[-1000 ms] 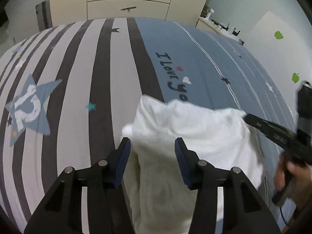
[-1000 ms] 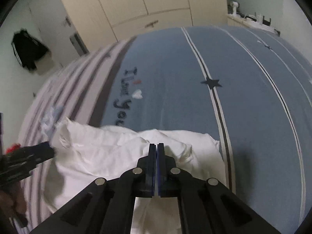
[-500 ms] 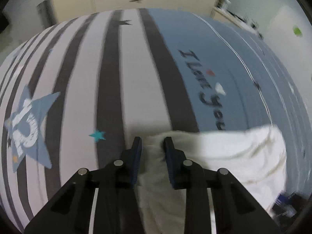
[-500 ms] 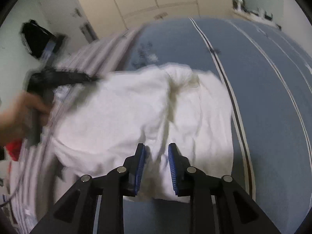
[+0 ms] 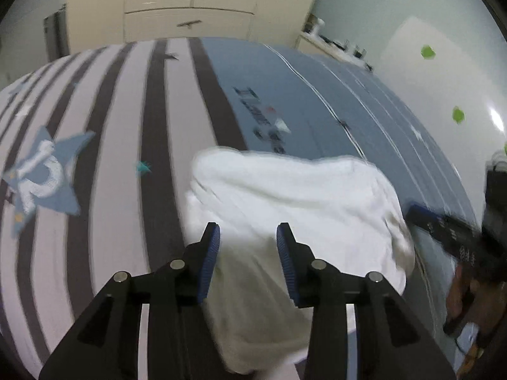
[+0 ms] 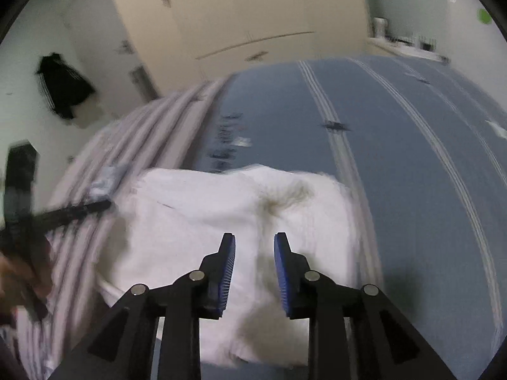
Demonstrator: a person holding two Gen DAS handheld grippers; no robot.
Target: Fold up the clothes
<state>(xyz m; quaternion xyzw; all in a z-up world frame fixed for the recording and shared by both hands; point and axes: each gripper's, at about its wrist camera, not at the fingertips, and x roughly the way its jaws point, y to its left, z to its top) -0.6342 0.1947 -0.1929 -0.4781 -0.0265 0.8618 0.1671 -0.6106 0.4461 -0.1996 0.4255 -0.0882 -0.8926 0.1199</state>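
A white garment point(image 5: 294, 202) lies folded into a rough rectangle on the bed; it also shows in the right wrist view point(image 6: 221, 221) with a brownish smudge near its far edge. My left gripper point(image 5: 248, 237) is open and empty, just above the garment's near left part. My right gripper point(image 6: 254, 243) is open and empty above the garment's near middle. The right gripper also shows at the right edge of the left wrist view point(image 5: 443, 224), and the left gripper at the left edge of the right wrist view point(image 6: 73, 212).
The bed cover point(image 5: 111, 126) is white with dark stripes on the left and blue point(image 6: 412, 158) on the right. Cream wardrobes point(image 5: 190, 6) stand behind the bed. A dark garment point(image 6: 63, 85) hangs on the left wall. A shelf with small items point(image 5: 336, 42) is at the back right.
Both grippers have opened wider and let go of the garment. They have drawn back toward me, and the garment now lies flat on the bed.
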